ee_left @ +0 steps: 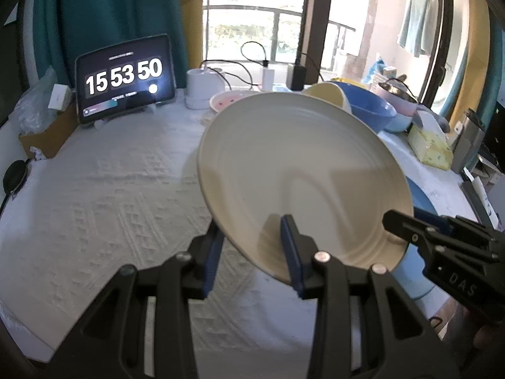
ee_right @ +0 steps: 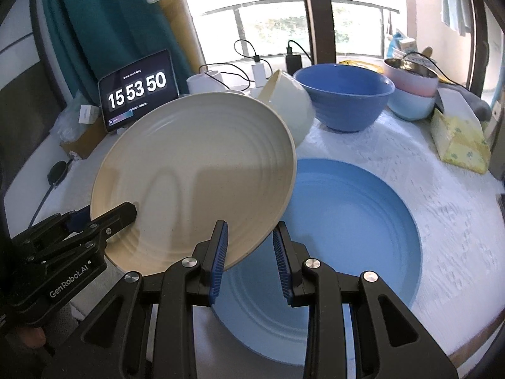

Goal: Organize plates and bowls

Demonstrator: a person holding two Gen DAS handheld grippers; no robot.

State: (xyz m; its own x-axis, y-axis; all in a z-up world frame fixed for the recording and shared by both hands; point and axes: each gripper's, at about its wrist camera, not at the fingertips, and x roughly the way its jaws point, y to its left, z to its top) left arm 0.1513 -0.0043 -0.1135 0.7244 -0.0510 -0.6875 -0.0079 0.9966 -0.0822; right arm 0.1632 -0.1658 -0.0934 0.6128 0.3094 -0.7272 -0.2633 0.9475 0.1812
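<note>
A cream plate (ee_left: 293, 170) (ee_right: 202, 164) hangs tilted above the white tablecloth. My left gripper (ee_left: 252, 221) is shut on its near rim, one blue pad under it and one on top. My right gripper (ee_right: 251, 224) is shut on the rim further round; it shows at the right of the left wrist view (ee_left: 410, 233). The left gripper appears at the left of the right wrist view (ee_right: 120, 218). Under the cream plate a light blue plate (ee_right: 347, 221) (ee_left: 421, 199) lies flat on the table.
Behind stand a dark blue bowl (ee_right: 344, 94), a tipped cream bowl (ee_right: 290, 107), stacked pink and pale blue bowls (ee_right: 410, 88) and a pink plate (ee_left: 227, 99). A clock tablet (ee_left: 123, 79), a white lamp base (ee_left: 202, 88) and a yellow tissue pack (ee_right: 457, 139) line the edges.
</note>
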